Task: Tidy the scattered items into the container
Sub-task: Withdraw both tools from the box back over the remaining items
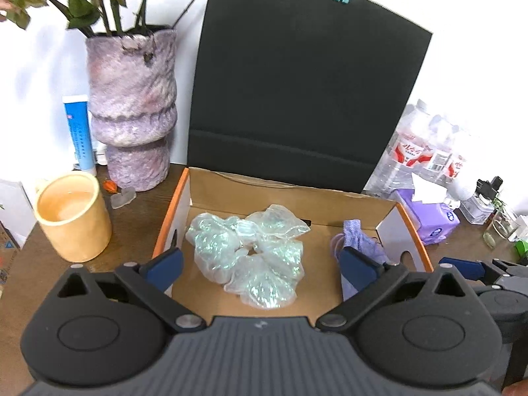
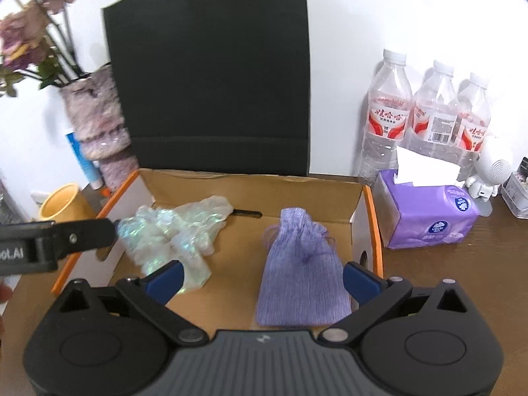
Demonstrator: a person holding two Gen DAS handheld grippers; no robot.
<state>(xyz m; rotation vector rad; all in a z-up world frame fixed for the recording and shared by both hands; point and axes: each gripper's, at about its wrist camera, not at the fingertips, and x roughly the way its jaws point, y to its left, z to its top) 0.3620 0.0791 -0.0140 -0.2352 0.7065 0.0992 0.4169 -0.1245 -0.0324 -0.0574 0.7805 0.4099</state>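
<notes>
Big matte black bag [image 2: 211, 76] stands at the far wall, and in front of it the open cardboard box [image 2: 254, 184], brown inside with orange edging, sits on the dark wooden table [image 2: 455, 280]. In the box's left half lies a crinkly, shimmering clear pouch [image 1: 250, 250] (puffed and bunched up); in the right half a flat, woven purple drawstring pouch [image 2: 302, 270]. The left gripper [image 1: 260, 264] hangs over the shimmering one, jaws spread wide, gripping nothing. The right gripper [image 2: 262, 280] hangs over the purple one, jaws just as wide, pads clear of the cloth.
</notes>
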